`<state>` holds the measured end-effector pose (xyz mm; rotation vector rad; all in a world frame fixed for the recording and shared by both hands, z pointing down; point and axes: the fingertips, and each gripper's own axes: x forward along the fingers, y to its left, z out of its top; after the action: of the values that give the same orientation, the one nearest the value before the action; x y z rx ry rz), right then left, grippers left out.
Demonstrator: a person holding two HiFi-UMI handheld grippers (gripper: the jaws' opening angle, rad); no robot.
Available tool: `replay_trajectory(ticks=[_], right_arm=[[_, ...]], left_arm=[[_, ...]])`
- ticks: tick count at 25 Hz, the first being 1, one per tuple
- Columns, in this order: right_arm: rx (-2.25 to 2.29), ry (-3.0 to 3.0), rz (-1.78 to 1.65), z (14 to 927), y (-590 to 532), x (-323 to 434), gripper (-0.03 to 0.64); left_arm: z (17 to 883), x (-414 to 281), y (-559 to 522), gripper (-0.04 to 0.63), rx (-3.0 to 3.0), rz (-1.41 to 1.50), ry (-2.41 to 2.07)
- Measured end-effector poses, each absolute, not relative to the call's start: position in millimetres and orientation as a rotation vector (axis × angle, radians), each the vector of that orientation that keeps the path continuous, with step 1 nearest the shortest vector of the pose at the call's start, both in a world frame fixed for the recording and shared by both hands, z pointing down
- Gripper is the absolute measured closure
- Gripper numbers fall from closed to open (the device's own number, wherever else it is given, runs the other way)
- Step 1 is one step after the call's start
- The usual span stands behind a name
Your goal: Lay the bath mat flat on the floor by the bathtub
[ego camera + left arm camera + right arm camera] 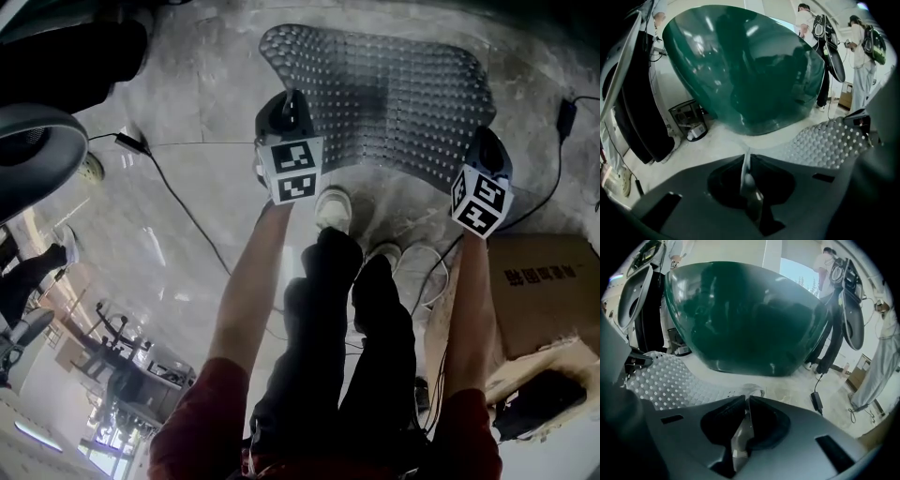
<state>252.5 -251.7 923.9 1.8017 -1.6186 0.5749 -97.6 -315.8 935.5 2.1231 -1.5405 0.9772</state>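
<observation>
The bath mat [380, 94] is translucent grey with rows of small bumps. It is spread over the pale stone floor in front of my feet, and its near edge is lifted. My left gripper [284, 120] is shut on the mat's near left corner, and a thin strip of mat [746, 171] shows between its closed jaws. My right gripper [485, 157] is shut on the near right corner, with the mat's edge [740, 432] pinched in it. The dark green bathtub [740, 70] [745, 319] stands just beyond the mat.
A cardboard box [544, 291] sits at my right. Black cables [178, 202] run across the floor at left, and a power adapter [816, 401] lies right of the tub. My shoes [333, 208] stand at the mat's near edge. People [858, 56] stand beyond the tub. A wire bin [689, 119] is at left.
</observation>
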Motion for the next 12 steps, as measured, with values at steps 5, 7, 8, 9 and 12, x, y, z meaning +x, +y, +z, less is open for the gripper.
replay_trajectory(ticks=[5, 7, 8, 9, 12], right_arm=[[1.808, -1.552, 0.579, 951, -248, 271, 0.583], [1.813, -1.524, 0.573, 961, -248, 278, 0.581], [1.817, -1.512, 0.575, 966, -248, 281, 0.581], [1.822, -1.5, 0.578, 972, -248, 284, 0.581], [1.838, -1.459, 0.587, 990, -244, 293, 0.581]], left_arm=[[955, -109, -315, 0.569, 2.087, 1.022, -1.573], [967, -113, -314, 0.569, 2.064, 1.043, -1.589], [973, -115, -314, 0.569, 2.053, 1.051, -1.597], [978, -117, -315, 0.569, 2.044, 1.057, -1.601], [996, -125, -316, 0.569, 2.026, 1.085, -1.604]])
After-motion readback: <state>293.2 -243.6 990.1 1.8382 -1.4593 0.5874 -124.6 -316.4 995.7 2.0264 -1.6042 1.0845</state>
